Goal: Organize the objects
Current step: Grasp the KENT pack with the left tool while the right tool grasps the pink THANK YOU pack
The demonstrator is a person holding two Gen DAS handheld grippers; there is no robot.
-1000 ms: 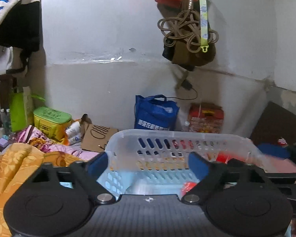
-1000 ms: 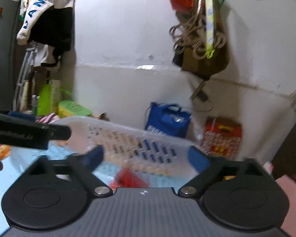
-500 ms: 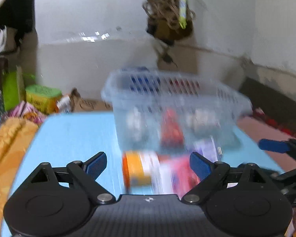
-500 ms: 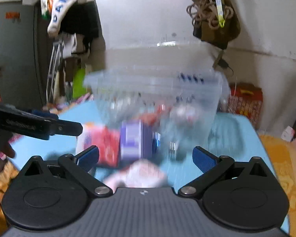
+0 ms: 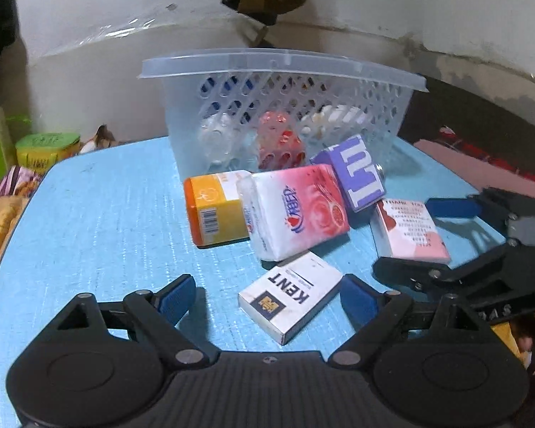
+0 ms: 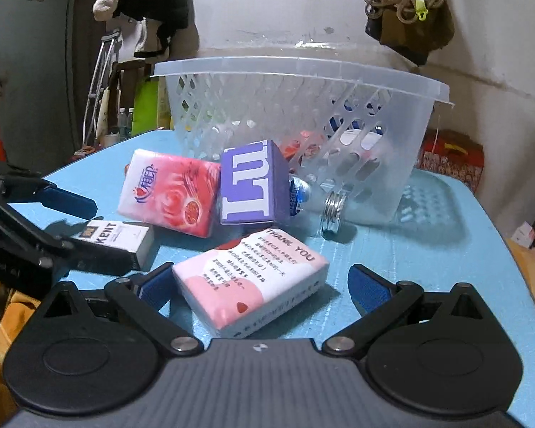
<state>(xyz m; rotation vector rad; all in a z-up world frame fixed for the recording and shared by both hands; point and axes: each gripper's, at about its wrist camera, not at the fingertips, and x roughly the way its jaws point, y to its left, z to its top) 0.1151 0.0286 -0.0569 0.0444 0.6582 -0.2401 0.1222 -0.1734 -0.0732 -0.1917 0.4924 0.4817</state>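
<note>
Outside — five packs [image 5: 297,210], one basket [image 5: 281,67].

right hand-held gripper [image 6: 262,287]: jaws apart | straddling pink packet [image 6: 251,281] | blue table [image 6: 428,249]

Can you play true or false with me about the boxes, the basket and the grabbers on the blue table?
1. The KENT box lies between the left gripper's open fingers. True.
2. The basket is empty. False: things show through its holes.
3. The purple box lies flat. False: it leans tilted beside the pink tissue pack.
4. The right gripper is open around the thank-you pack. True.
</note>
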